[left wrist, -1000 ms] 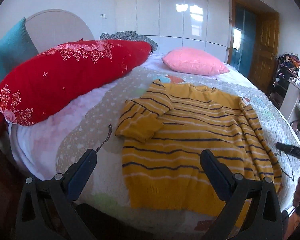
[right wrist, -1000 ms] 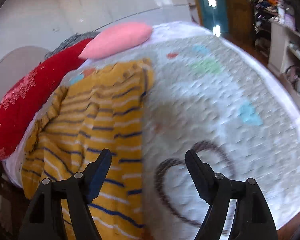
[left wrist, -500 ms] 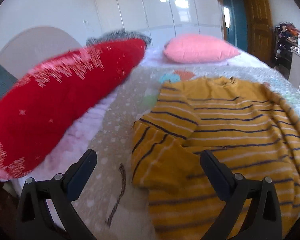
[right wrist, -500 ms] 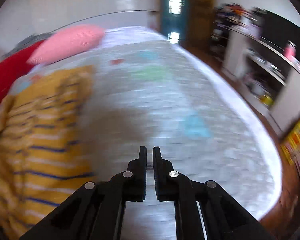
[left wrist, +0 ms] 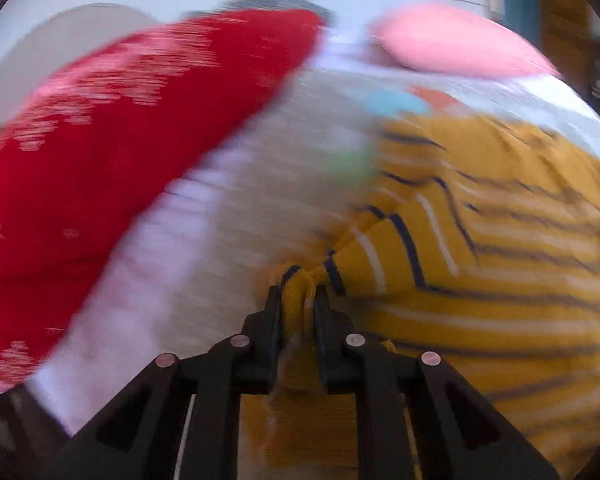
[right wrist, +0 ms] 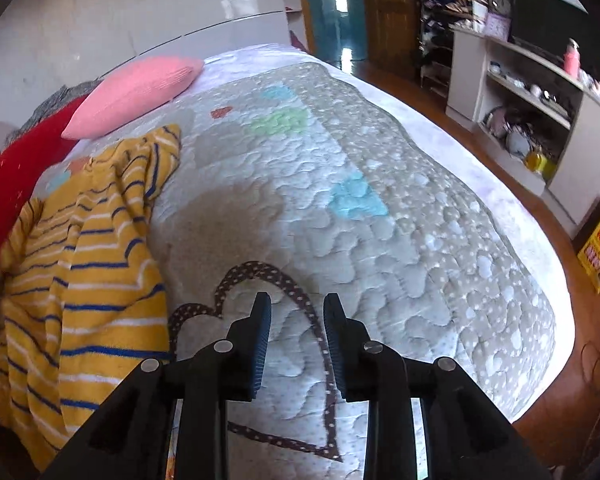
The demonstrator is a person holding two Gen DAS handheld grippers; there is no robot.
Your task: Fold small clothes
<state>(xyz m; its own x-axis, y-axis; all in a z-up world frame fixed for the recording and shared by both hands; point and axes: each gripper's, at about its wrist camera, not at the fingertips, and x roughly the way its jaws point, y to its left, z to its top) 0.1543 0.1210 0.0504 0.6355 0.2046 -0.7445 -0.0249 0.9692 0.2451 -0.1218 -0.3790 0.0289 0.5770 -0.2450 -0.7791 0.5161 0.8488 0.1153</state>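
**Yellow sweater pinched in the left gripper, right gripper hanging free over the quilt**

Yellow knit with navy and white stripes is bunching between the fingers of the left gripper (left wrist: pixel 297 294), whose jaws are pressing together on a fold of the sweater (left wrist: pixel 480 240). From the pinch the fabric is fanning out to the right and upward in the left wrist view, and more of it is showing below the fingers. That view is smeared by motion blur, so finer detail of the fold cannot be told.

The sweater is lying on the left part of the quilted bedspread (right wrist: pixel 380 216) as the right wrist view shows it, rumpled, with one edge running close to a brown dotted heart outline (right wrist: pixel 300 304) stitched into the quilt.

The right gripper (right wrist: pixel 297 316) is holding nothing: its jaws are standing a little apart, with quilt and part of the heart outline showing in the gap. It is hanging over bare bedspread, just beside the sweater's edge and not touching it.

A long red pillow (left wrist: pixel 112 152) with pale floral print is lying along the far left side of the bed, and a pink pillow (right wrist: pixel 136 92) is resting beyond the sweater. White shelving (right wrist: pixel 540 112) crowded with small items is standing along the wall to the right of the bed.
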